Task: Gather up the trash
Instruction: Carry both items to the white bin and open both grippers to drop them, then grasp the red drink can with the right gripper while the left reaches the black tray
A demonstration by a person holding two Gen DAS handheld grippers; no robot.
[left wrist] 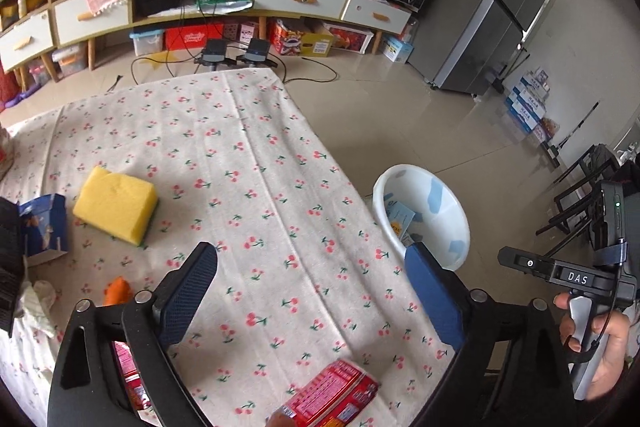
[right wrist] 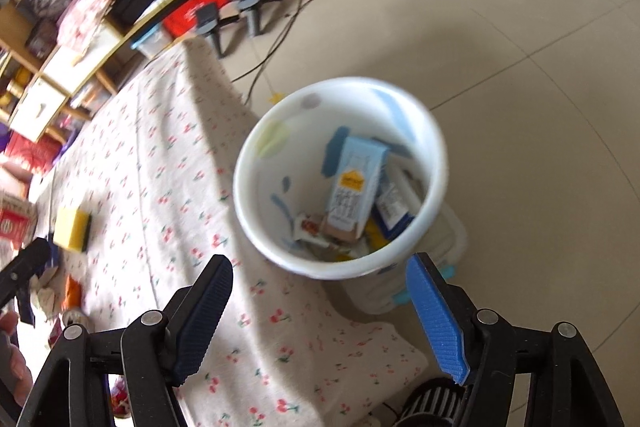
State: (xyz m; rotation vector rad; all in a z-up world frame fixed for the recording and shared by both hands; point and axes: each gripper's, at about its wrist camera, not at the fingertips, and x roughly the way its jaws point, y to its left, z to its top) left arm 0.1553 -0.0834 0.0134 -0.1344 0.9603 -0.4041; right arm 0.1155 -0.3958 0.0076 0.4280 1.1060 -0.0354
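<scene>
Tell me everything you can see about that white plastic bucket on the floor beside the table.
The white plastic bucket is round and open-topped, with pale blue and yellowish shapes showing on its walls. It stands upright on the tiled floor, close against the edge of the cherry-print tablecloth, apparently on a clear plastic lid or tray. Inside lie discarded packages: a light blue carton leaning upright, a dark blue packet and small wrappers. Neither gripper touches it.

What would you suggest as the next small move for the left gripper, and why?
Probably lower the left gripper, open and empty, onto the red packet lying on the cherry-print tablecloth just below it. The white bin already holds cartons, and this looks like the nearest trash.
</scene>
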